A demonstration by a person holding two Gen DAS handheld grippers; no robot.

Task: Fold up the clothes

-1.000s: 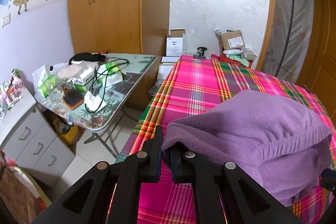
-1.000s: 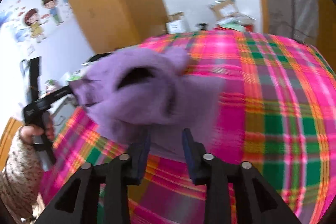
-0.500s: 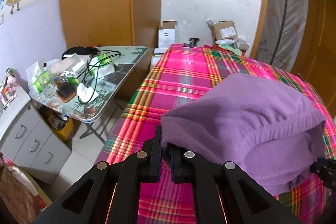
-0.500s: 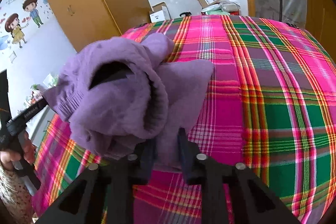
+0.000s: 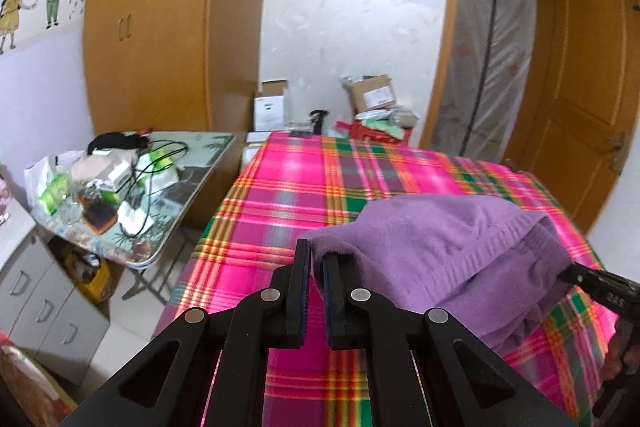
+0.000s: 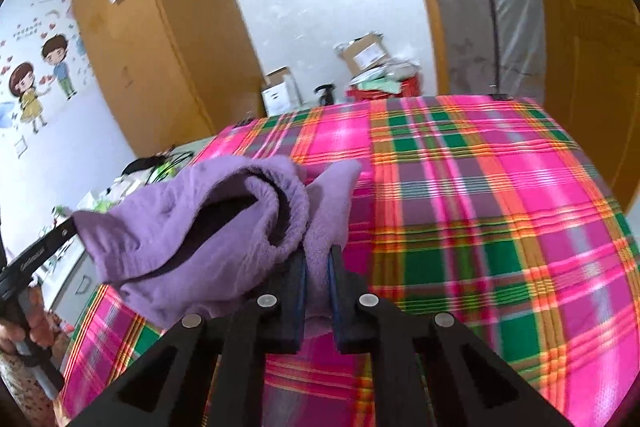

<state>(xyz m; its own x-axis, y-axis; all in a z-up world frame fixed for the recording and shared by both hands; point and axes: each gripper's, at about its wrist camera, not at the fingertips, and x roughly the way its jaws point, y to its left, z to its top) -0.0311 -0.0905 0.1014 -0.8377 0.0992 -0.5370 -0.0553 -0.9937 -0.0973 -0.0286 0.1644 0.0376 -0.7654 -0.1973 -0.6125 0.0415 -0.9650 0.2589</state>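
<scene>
A purple fleece garment (image 5: 452, 251) hangs between my two grippers above the pink plaid bedspread (image 5: 320, 179). My left gripper (image 5: 316, 259) is shut on one corner of its edge. My right gripper (image 6: 318, 259) is closing, with a fold of the same purple garment (image 6: 192, 223) pinched between its pads. The garment's elastic opening gapes toward the right wrist view. Each gripper shows in the other's view: the right gripper's tip (image 5: 596, 281) at the cloth's far end, the left gripper (image 6: 36, 255) held by a hand.
A cluttered side table (image 5: 120, 195) with cables and boxes stands left of the bed, a grey drawer unit (image 5: 36, 299) nearer. Cardboard boxes (image 5: 372, 95) sit past the bed's far end. A wooden wardrobe (image 5: 152, 27) and a door (image 5: 588, 87) flank the room.
The right gripper's jaws have closed onto a fold of the garment. Both grippers have lifted, and the purple cloth now hangs clear between them, stretched wider.
</scene>
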